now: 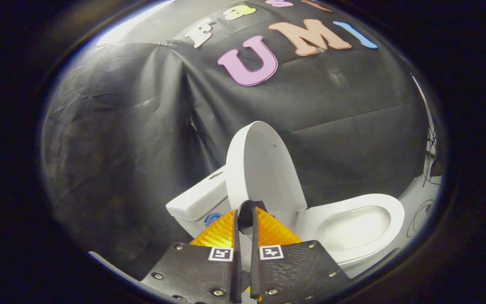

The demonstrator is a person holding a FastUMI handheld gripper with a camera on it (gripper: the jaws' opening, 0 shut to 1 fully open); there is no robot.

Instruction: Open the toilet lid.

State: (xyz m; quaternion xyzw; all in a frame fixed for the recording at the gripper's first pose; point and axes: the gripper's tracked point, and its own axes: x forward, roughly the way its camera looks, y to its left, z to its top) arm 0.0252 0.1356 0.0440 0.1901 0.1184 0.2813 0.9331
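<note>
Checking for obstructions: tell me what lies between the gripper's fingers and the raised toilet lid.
Nothing: in the gripper view the near-shut gripper sits just before the upright lid, bare gap.

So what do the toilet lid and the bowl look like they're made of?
The lid, standing upright, looks like smooth white plastic: thin, with an even, soft sheen. The bowl looks like glazed ceramic, thick-rimmed and glossy with bright reflections inside. The gripper sits just before the lid, fingers nearly closed.

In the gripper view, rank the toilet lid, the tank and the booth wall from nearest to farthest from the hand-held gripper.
Hand-held gripper: fingers nearly closed, nothing visibly gripped.
1. Toilet lid, raised, just ahead of the fingertips.
2. Tank, behind the lid, left of it.
3. Booth wall, beyond the toilet.
</note>
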